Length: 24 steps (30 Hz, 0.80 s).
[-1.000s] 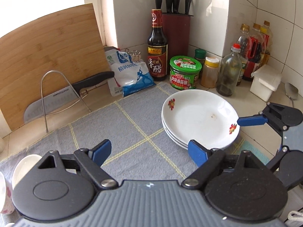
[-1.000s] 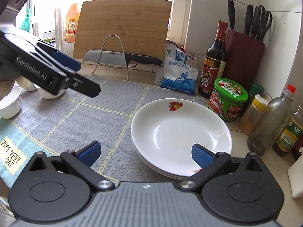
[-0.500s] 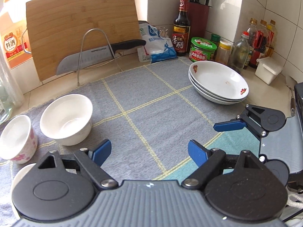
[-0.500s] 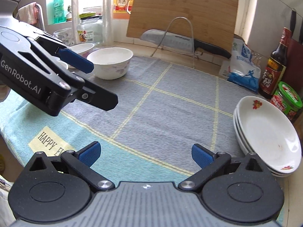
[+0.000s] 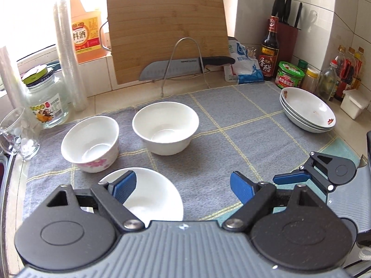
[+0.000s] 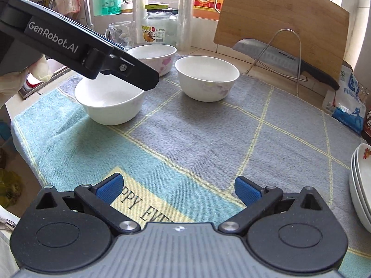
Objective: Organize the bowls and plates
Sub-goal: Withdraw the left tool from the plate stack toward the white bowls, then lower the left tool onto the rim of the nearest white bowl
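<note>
Three white bowls stand on the grey mat (image 5: 231, 120): a plain one (image 5: 165, 131) in the middle, a pink-flowered one (image 5: 90, 143) to its left, and a near one (image 5: 153, 197) partly under my left gripper (image 5: 183, 186), which is open and empty above it. A stack of flowered plates (image 5: 307, 112) sits at the far right, also at the right edge of the right wrist view (image 6: 360, 185). My right gripper (image 6: 178, 188) is open and empty over the mat's teal front strip. The near bowl (image 6: 110, 104) lies below the left gripper's finger.
A cutting board (image 5: 167, 34) and a knife on a wire rack (image 5: 185, 66) stand at the back. Sauce bottles, jars and a knife block (image 5: 287, 37) fill the back right corner. A glass jar (image 5: 44, 97) and a glass mug (image 5: 18, 134) stand left of the mat.
Both grippers have pulled back and swung left, away from the plate stack. The three bowls have come into view. Both grippers stay open.
</note>
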Tool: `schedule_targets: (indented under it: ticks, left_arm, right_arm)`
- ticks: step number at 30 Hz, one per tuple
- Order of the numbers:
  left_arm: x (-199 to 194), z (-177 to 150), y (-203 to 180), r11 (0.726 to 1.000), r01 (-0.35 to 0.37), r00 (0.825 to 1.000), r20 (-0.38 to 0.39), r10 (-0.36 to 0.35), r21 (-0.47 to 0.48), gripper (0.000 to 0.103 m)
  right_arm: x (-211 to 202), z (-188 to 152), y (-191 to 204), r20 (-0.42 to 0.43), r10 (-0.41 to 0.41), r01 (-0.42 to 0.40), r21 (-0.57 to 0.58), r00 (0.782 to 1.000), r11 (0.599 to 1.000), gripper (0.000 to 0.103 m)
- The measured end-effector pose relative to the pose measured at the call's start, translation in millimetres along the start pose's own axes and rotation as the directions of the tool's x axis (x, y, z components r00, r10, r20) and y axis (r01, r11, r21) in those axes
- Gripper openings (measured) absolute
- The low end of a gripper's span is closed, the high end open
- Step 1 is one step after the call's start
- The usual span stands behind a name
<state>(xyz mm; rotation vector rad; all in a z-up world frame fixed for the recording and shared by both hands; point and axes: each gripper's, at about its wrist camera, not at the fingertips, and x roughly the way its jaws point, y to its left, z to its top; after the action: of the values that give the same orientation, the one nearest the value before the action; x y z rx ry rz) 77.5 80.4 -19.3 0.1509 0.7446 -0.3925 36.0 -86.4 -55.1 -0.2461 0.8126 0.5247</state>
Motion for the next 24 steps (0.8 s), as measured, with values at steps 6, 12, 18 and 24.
schedule_targets:
  ticks: [6, 12, 18, 24]
  left_arm:
    - [-9, -15, 34, 0.997, -0.061, 0.998, -0.029, 0.060, -0.038, 0.088]
    - [-15, -25, 57, 0.994, -0.093, 0.995, -0.046, 0.091, -0.055, 0.088]
    - [-18, -30, 72, 0.993, -0.104, 0.993, -0.056, 0.100, -0.060, 0.088]
    - [-10, -27, 80, 0.995, -0.072, 0.996, -0.058, 0.068, -0.069, 0.088]
  right_arm:
    - [24, 17, 29, 0.003, 0.054, -0.053, -0.044, 0.999, 0.998, 0.103]
    - [52, 32, 51, -0.014, 0.103, -0.103, -0.049, 0.995, 0.993, 0.103]
    - [68, 40, 68, -0.045, 0.133, -0.137, -0.088, 0.990, 0.987, 0.103]
    - [66, 34, 64, -0.012, 0.155, -0.155, -0.098, 0.988, 0.983, 0.103]
